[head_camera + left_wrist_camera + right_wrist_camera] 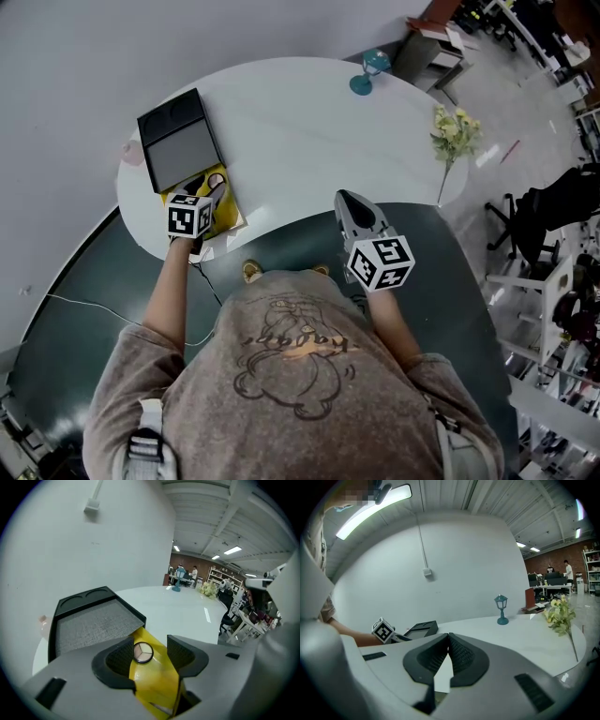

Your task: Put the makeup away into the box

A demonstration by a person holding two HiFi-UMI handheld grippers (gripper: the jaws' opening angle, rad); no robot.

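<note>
A yellow makeup package (pixel 154 677) with a small round three-shade palette (pixel 142 652) on it sits between the pads of my left gripper (pixel 149 651), which is shut on its sides. In the head view this gripper (pixel 208 192) and the yellow package (pixel 217 214) are at the table's near left edge, just in front of the black box (pixel 178 150). The box (pixel 89 623) lies open, with a grey lined bottom and two round recesses at its far end. My right gripper (pixel 345 199) hovers over the table's near edge, its jaws (pixel 449 637) shut with nothing between them.
A teal lantern ornament (pixel 368 73) stands at the far side of the round white table (pixel 309 141). A sprig of pale flowers (pixel 455 131) lies at the right edge. A small pink thing (pixel 131 152) rests left of the box. A cable runs across the dark floor.
</note>
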